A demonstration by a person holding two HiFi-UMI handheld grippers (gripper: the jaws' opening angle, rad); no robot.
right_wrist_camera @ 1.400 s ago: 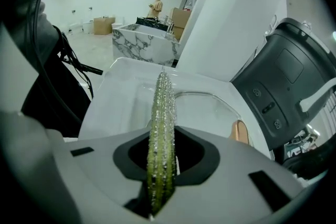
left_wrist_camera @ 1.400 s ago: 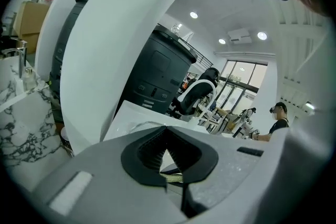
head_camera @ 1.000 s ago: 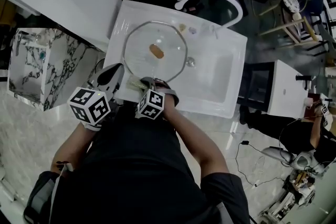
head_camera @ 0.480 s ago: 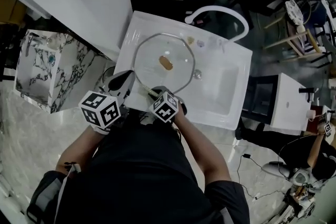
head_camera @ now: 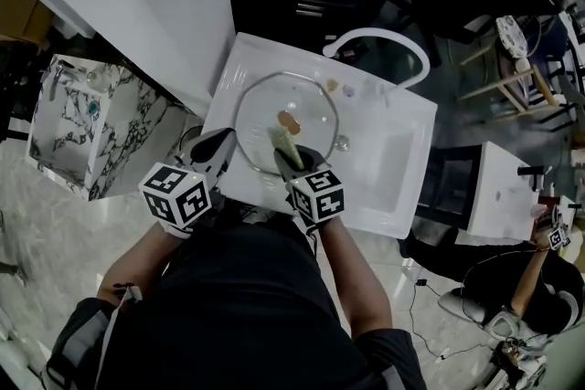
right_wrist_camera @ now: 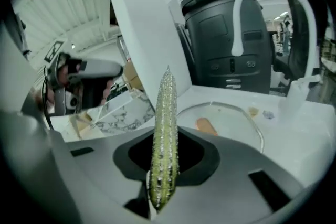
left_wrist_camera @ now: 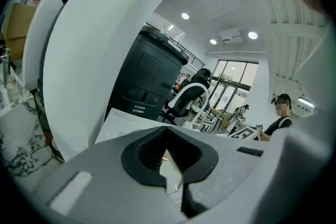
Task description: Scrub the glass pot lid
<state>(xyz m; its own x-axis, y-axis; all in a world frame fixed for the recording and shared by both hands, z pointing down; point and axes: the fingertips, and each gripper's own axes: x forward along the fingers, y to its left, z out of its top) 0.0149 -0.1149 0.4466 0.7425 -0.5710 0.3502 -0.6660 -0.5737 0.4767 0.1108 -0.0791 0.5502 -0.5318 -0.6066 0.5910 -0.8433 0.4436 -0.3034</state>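
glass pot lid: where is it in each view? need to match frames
Head view: glass pot lid at centre frame, in the sink.
Left gripper view: only an edge-on sliver of its rim, between the jaws.
Right gripper view: centre-right, behind the green scrub pad.
Landmark: white faucet, head and right gripper views.

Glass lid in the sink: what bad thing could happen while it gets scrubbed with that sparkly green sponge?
1. The left tongs seem to pinch the glass lid only at its rim, so it might slip and bang down into the white sink.
2. The right tongs hold the green sponge by its thin edge; pushing hard could twist it loose.
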